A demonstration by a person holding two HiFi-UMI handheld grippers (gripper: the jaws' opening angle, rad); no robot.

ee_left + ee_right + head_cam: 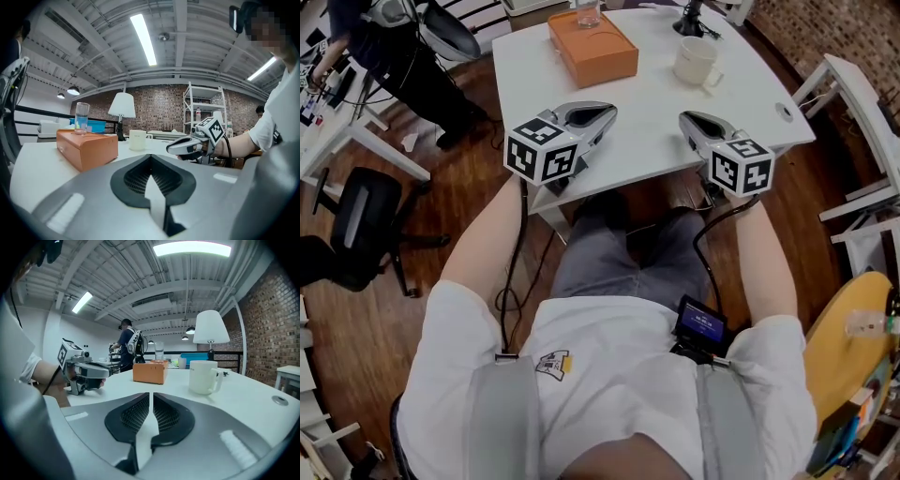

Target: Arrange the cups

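White mug (pixel 696 59) on my counter (pixel 647 141), clear glass (pixel 588 13) atop the orange box (pixel 592 52).
My left hand-held gripper (pixel 602 113) and right hand-held gripper (pixel 689 119) are closed, empty; only gripper views show the lampshade (pixel 211 326).

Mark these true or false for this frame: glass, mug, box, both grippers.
The glass stands on the orange box. True.
The right gripper holds the white mug. False: the mug stands free on the table, and that gripper's fingers are closed on nothing.
The left gripper has its fingers together, empty. True.
The mug lies on its side. False: it is upright.
In the head view the box sits right of the mug. False: it sits to its left.
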